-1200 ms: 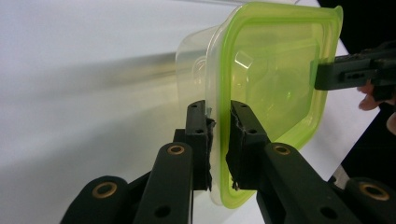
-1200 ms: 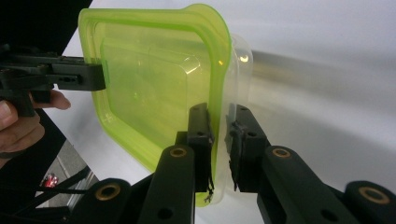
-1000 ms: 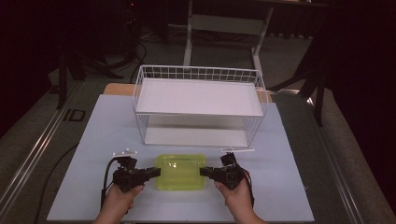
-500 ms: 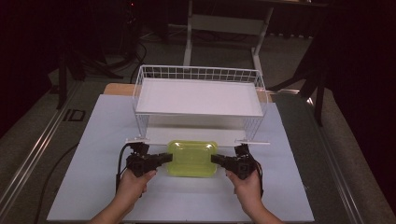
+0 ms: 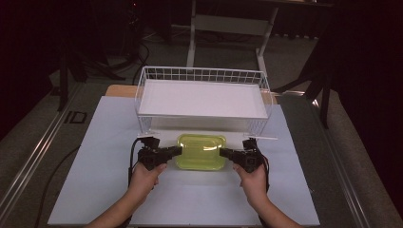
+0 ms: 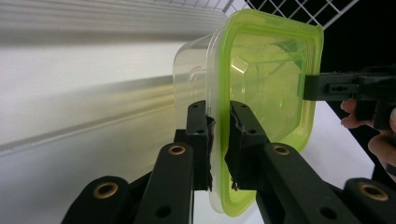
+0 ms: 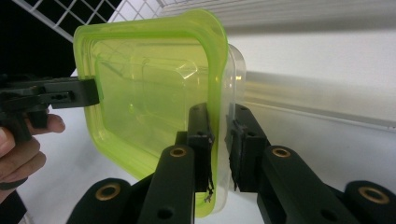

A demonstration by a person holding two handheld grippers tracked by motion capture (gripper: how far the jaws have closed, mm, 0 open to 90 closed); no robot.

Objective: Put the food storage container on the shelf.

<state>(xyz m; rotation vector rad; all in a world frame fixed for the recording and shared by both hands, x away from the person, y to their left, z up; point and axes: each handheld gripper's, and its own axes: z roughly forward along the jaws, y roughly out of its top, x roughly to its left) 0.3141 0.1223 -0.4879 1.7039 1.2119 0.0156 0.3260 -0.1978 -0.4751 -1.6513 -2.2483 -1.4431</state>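
A clear plastic container with a yellow-green lid [image 5: 201,151] hangs between my two grippers, just in front of the white wire basket [image 5: 203,76]. My left gripper [image 5: 177,151] pinches the lid's left rim, and its jaws close on the lid edge [image 6: 218,135] in the left gripper view. My right gripper [image 5: 225,153] pinches the opposite rim, its jaws clamped on the lid edge [image 7: 219,140] in the right gripper view. Each gripper view also shows the other gripper holding the far side: the right one [image 6: 322,86] and the left one [image 7: 81,93].
The wire basket stands on a white board [image 5: 95,156] that covers the table; a flat white shelf panel [image 5: 202,99] lies in its top. A cable [image 5: 132,156] trails from the left gripper. Dark floor and stand legs [image 5: 192,33] lie beyond.
Both hands have carried the container forward, away from the person and closer to the basket's front. The grips on its two rims are unchanged.
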